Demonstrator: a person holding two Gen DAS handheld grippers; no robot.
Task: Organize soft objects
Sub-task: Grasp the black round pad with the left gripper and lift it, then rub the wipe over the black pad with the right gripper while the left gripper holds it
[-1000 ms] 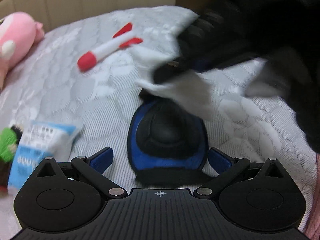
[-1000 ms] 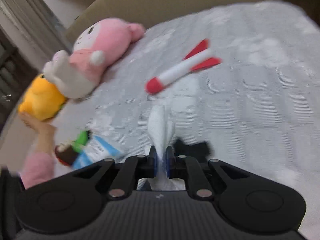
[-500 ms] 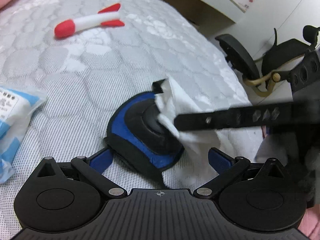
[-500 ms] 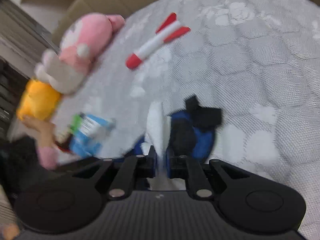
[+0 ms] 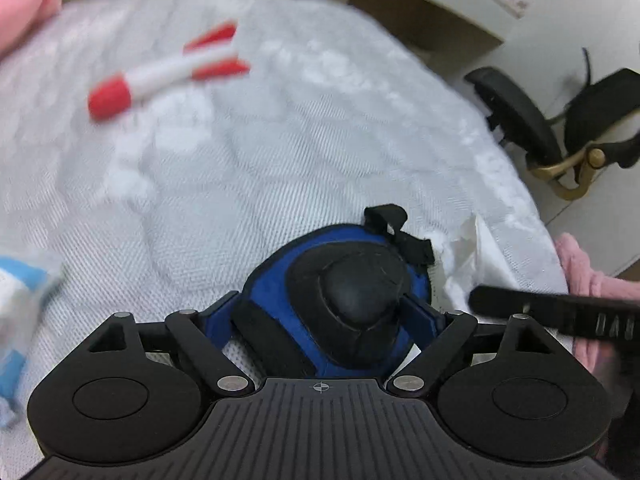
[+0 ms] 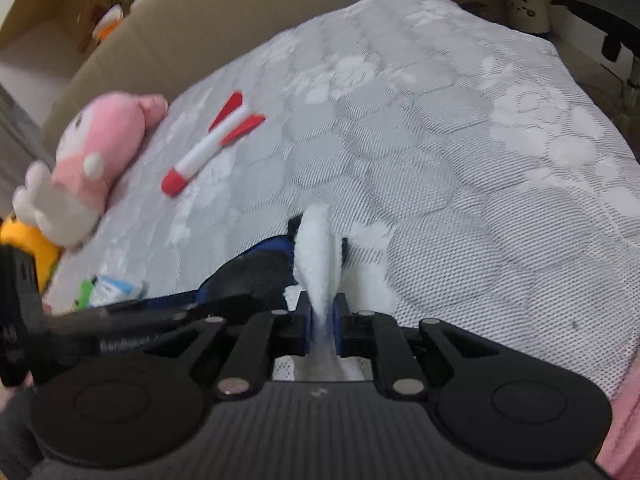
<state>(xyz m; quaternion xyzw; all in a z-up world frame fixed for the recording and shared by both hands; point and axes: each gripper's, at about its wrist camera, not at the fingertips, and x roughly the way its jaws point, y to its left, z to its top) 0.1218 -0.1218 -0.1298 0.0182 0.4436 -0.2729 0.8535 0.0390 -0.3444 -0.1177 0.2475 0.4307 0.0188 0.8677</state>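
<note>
A blue and black knee pad [image 5: 344, 296] lies on the quilted grey mattress [image 5: 280, 168], between the fingers of my left gripper [image 5: 322, 312]. That gripper is open, with its blue pads close against the knee pad's two sides. My right gripper [image 6: 320, 320] is shut on a crumpled white tissue [image 6: 316, 248] that sticks up between its fingers, just right of the knee pad [image 6: 248, 272]. The left wrist view shows the tissue [image 5: 472, 264] beside the knee pad, under a black finger of the right gripper.
A red and white foam rocket [image 6: 212, 144] lies farther back. A pink plush [image 6: 92, 152] and a yellow plush [image 6: 28, 248] sit at the left edge, near a blue and white packet [image 6: 116, 290]. A cardboard wall [image 6: 224, 24] stands behind. Black chair parts [image 5: 524, 120] are beyond the mattress's right edge.
My left gripper has slid forward so the knee pad sits deeper between its fingers, which have come in slightly. The right gripper carried the tissue off the knee pad to its right side.
</note>
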